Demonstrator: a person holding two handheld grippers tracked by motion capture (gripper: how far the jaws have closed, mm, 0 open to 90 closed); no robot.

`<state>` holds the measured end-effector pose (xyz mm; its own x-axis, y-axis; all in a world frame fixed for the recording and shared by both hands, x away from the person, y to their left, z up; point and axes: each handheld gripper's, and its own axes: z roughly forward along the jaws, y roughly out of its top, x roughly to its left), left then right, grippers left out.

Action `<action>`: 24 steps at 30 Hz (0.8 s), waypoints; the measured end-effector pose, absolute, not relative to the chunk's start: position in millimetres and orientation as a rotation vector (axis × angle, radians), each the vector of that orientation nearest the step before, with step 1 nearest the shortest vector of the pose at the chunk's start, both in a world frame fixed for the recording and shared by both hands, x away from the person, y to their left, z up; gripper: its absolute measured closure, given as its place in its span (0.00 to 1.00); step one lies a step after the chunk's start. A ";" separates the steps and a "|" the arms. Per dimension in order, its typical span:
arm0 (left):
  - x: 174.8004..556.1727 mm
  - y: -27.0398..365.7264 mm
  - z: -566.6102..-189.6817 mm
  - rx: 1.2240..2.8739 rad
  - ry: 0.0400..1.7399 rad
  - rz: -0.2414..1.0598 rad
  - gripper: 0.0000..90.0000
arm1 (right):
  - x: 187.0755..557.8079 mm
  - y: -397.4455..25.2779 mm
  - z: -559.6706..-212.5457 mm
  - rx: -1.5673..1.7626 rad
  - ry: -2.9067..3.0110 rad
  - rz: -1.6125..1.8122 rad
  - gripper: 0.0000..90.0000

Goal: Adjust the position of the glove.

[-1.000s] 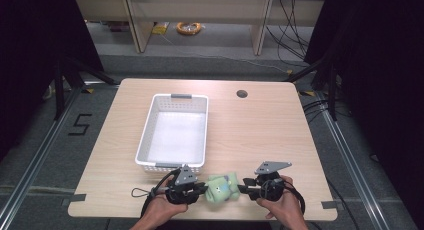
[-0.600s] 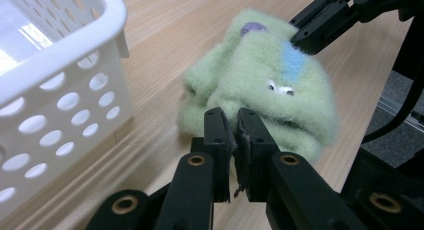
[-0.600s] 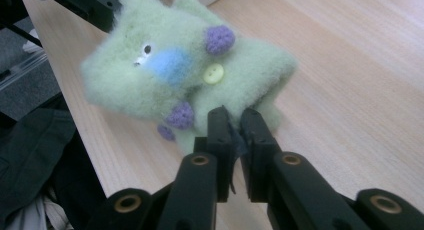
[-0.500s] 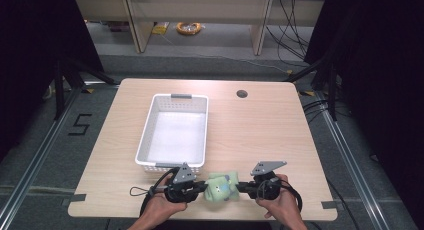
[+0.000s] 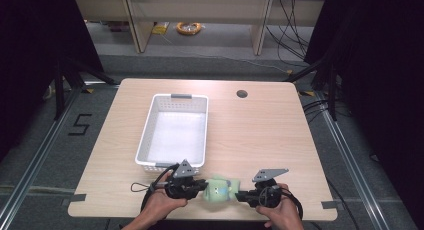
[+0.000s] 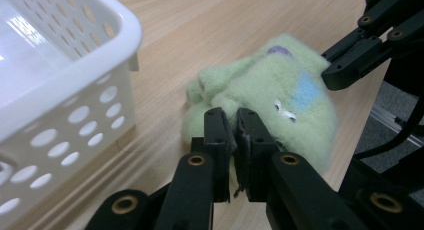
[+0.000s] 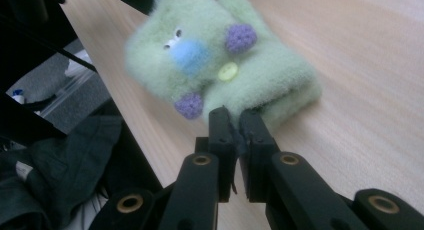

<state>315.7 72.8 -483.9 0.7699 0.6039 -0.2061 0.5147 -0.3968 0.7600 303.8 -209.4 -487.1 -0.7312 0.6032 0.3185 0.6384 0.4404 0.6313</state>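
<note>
A fuzzy pale-green mitten (image 5: 220, 189) with a blue nose, purple ears and a yellow button lies near the table's front edge, between my two grippers. My left gripper (image 5: 202, 185) meets its left end, jaws shut (image 6: 235, 122) on the fleece of the mitten (image 6: 270, 95). My right gripper (image 5: 240, 195) comes in from the right, shut (image 7: 237, 121) on the cuff edge of the mitten (image 7: 215, 65). The right gripper's fingers (image 6: 360, 45) reach in behind the mitten in the left gripper view.
A white perforated basket (image 5: 145, 135) stands just beyond the left gripper, its corner (image 6: 75, 90) close to the jaws. The wooden table (image 5: 260, 135) has a cable hole (image 5: 242, 94) at the back. The front edge lies right under both hands.
Both grippers and the mitten have shifted slightly toward the front edge. The jaws stay shut on it.
</note>
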 end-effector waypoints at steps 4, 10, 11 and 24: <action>317.6 74.0 -485.2 2.108 0.819 0.146 0.90 | 304.7 -209.4 -491.6 -1.125 -2.619 -1.163 0.91; 320.8 81.0 -487.5 2.071 0.872 0.112 0.80 | 304.5 -211.9 -485.1 -1.158 -2.608 -1.202 0.71; 320.1 80.7 -487.8 2.046 0.887 0.105 0.77 | 303.8 -214.0 -482.5 -1.178 -2.608 -1.213 0.68; 311.0 82.5 -488.2 1.986 1.018 -0.043 0.52 | 316.6 -222.4 -486.0 -1.337 -2.471 -1.292 0.51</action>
<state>311.0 82.5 -488.2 0.6639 0.6396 -0.3875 0.6700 -0.2785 0.6881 316.6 -222.4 -486.0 -0.6253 0.6699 0.4001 0.7110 0.2778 0.6460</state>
